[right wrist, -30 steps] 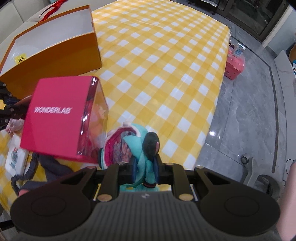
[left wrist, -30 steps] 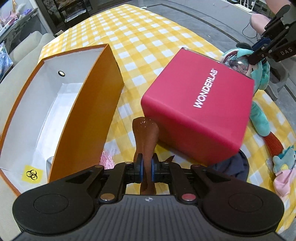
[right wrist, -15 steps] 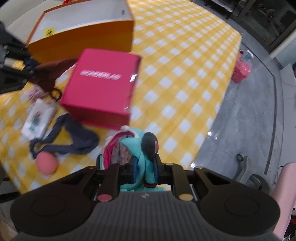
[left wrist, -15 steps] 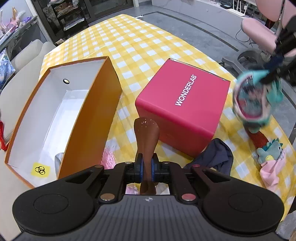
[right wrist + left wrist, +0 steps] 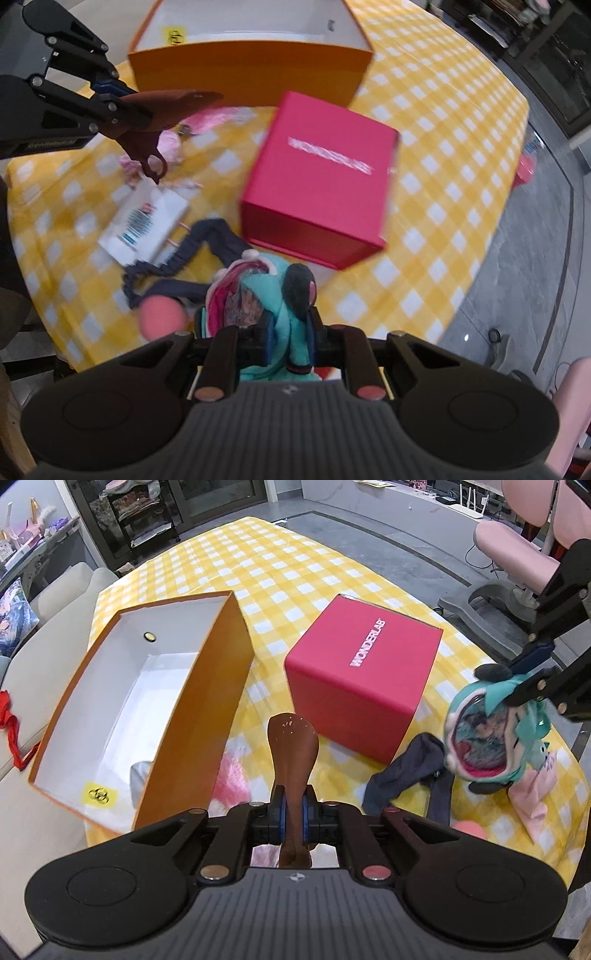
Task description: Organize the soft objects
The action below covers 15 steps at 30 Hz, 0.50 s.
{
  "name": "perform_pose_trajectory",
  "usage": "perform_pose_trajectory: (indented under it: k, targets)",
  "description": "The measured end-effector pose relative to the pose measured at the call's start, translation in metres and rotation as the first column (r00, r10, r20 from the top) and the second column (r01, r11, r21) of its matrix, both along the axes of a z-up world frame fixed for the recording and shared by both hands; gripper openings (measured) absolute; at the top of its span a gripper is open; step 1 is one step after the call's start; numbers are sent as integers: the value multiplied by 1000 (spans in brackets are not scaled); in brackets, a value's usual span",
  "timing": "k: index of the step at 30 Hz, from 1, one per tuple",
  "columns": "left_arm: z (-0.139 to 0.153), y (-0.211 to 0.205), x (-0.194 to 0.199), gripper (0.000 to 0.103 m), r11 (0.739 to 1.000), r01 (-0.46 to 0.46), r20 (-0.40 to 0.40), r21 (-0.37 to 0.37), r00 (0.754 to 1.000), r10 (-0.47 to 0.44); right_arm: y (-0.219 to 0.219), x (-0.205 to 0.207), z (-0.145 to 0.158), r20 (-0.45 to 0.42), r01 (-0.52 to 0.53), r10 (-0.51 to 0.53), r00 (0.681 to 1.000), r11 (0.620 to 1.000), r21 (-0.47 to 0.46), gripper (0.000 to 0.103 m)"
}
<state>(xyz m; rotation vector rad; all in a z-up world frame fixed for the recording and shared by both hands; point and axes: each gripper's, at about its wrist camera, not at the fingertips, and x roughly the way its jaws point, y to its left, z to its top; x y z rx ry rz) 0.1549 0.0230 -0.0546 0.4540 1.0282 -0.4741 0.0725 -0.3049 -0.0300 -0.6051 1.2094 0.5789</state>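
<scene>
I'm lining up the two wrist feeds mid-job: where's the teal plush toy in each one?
Left wrist: teal plush toy at the right edge, hanging from the right gripper.
Right wrist: bottom centre, pinched between that gripper's fingers, just above the camera housing.
Shared landmark: the pink WONDERLAB box.

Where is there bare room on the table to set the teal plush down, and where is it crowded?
Free: checked cloth beyond the orange box and red box, and the strip between them. The orange box interior is mostly bare. Crowded: the near edge, with dark cloth, pink ball and white packet.
</scene>
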Motion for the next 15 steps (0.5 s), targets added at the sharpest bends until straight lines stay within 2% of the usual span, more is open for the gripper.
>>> perform_pose_trajectory:
  k: [15]
  targets:
    - [31,60,-8,9,998,-45,20,-33,999,45,97,11,24,43,-98,97,994,995,26,15]
